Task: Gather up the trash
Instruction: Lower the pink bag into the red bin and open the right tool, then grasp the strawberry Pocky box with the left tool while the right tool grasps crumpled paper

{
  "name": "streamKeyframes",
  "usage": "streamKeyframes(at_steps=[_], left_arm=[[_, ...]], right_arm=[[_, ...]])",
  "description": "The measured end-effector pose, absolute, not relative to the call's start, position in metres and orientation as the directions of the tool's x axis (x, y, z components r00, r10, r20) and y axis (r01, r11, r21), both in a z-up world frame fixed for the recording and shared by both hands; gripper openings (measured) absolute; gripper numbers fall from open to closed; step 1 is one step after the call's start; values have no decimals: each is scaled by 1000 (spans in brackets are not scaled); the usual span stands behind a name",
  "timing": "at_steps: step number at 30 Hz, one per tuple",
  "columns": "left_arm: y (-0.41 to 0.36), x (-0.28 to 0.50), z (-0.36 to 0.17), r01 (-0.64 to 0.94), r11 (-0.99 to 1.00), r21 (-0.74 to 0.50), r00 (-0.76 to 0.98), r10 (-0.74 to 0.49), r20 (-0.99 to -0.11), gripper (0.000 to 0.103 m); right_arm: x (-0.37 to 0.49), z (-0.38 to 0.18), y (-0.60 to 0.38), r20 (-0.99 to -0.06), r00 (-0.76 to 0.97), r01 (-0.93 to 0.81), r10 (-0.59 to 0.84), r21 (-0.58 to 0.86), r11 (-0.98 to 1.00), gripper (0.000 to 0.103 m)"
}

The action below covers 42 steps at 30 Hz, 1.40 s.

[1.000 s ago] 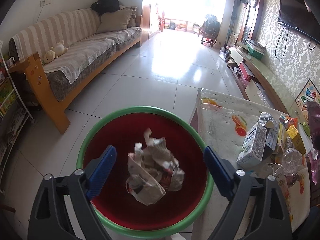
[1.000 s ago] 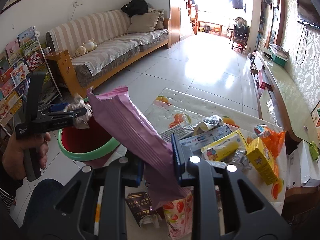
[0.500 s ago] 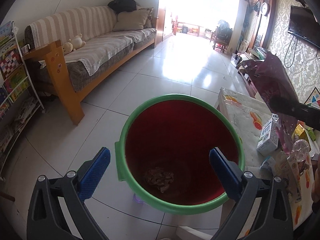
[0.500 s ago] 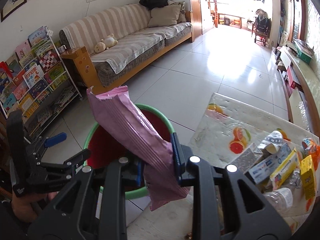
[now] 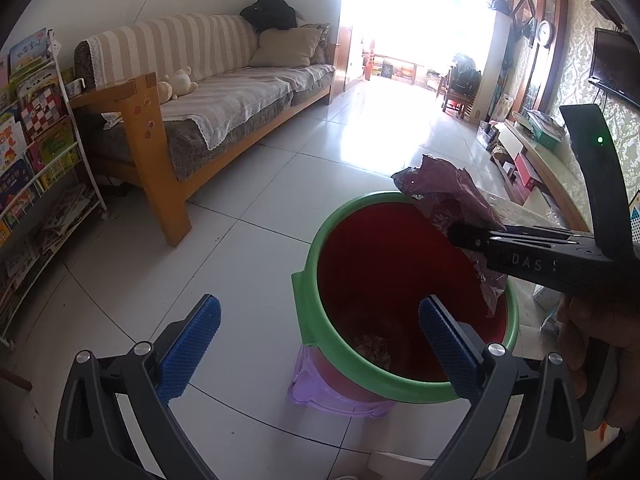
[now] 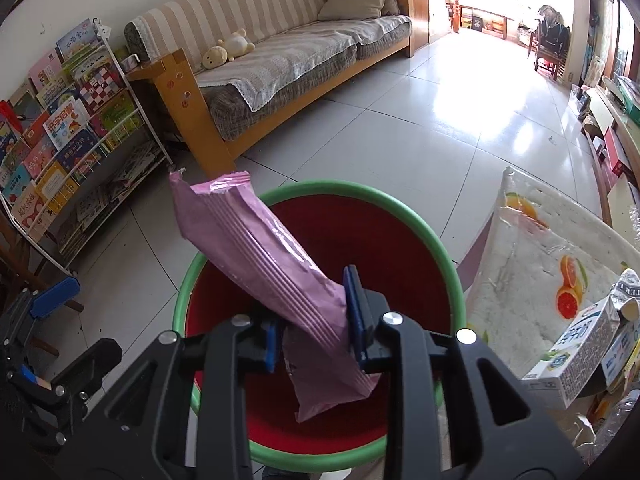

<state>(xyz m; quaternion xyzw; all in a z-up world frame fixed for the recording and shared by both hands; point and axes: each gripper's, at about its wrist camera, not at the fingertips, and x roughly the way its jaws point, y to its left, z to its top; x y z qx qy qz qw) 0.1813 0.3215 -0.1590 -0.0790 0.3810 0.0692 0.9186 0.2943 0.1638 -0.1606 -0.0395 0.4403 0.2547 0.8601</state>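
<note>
A red bin with a green rim (image 5: 308,304) (image 6: 436,240) stands on the tiled floor. Crumpled paper (image 5: 374,350) lies at its bottom. My right gripper (image 6: 314,330) is shut on a long pink wrapper (image 6: 264,248) and holds it over the bin's mouth; the wrapper also shows in the left wrist view (image 5: 452,196) at the bin's far rim. My left gripper (image 5: 320,336) is open and empty, low and to the left of the bin, and it shows at the left edge of the right wrist view (image 6: 44,320).
A table with a fruit-print cover (image 6: 532,256) stands right of the bin and holds a milk carton (image 6: 576,344) and other litter. A wooden sofa (image 5: 208,112) and a book rack (image 5: 36,168) stand to the left. A lilac bag (image 5: 320,384) lies at the bin's foot.
The crumpled paper dropped from my left gripper into the bin. My left gripper drew back to the left. My right gripper carried the pink wrapper from the table to above the bin.
</note>
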Motion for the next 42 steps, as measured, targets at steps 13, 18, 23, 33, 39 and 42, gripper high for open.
streamKeyframes(at_steps=[13, 18, 23, 33, 39, 42], left_arm=[[307, 177, -145, -160, 982, -99, 721, 48, -691, 95], [277, 166, -133, -126, 987, -98, 732, 25, -681, 95], [241, 154, -123, -84, 991, -105, 737, -9, -676, 95], [132, 134, -111, 102, 987, -122, 713, -158, -683, 95], [71, 128, -112, 179, 975, -133, 685, -221, -695, 95], [48, 126, -116, 210, 968, -139, 661, -245, -709, 95]], right_arm=[[276, -131, 151, -753, 555, -442, 353, 92, 892, 97], [251, -106, 112, -720, 607, -398, 336, 91, 913, 98], [224, -86, 58, -703, 648, -349, 292, 67, 935, 98], [163, -74, -63, -682, 707, -202, 187, 58, 978, 98], [134, -85, -132, -701, 705, -118, 107, 33, 992, 98], [122, -90, -166, -705, 705, -68, 79, 44, 997, 98]])
